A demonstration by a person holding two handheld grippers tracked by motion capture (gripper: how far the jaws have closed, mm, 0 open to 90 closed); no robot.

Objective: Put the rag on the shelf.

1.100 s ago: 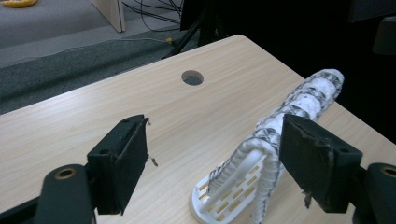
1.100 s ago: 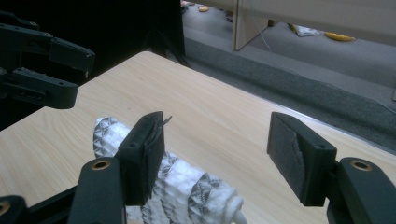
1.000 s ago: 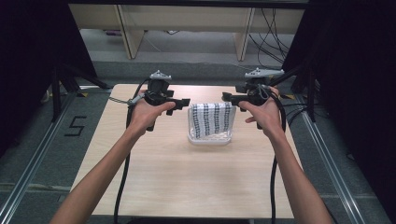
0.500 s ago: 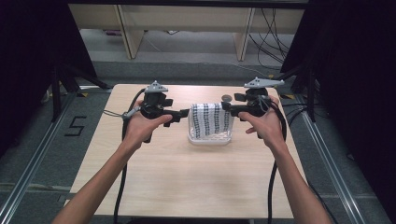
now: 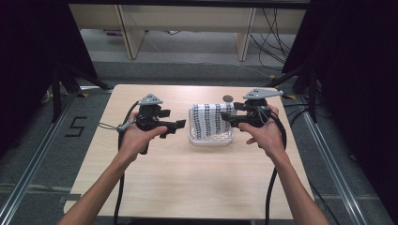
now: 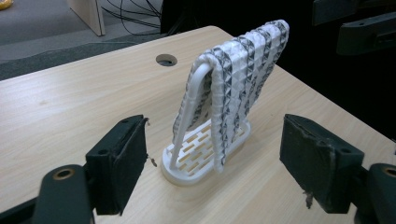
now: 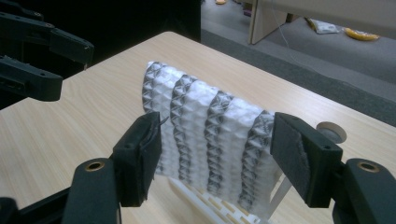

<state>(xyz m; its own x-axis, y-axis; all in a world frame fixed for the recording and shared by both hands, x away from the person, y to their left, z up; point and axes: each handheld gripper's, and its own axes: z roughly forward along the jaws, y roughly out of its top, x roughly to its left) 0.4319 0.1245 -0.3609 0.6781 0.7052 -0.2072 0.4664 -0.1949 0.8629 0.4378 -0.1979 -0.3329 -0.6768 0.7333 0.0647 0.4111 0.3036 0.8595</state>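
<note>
both forearms reach in from the near edge. left gripper (image 5: pixel 180 124) and right gripper (image 5: pixel 224 118) point inward, jaws apart, flanking the striped cloth (image 5: pixel 213 120) draped on its white rack (image 5: pixel 210 139), mid-table toward the far side.

Looks like a lab or test bay. Pale wood surface (image 5: pixel 187 187) boxed in by black curtains (image 5: pixel 356 70), metal floor rails (image 5: pixel 28 173), a "5" taped on grey carpet (image 5: pixel 76 126), loose cables (image 5: pixel 277 28), plain bench legs (image 5: pixel 126 33) behind.
</note>
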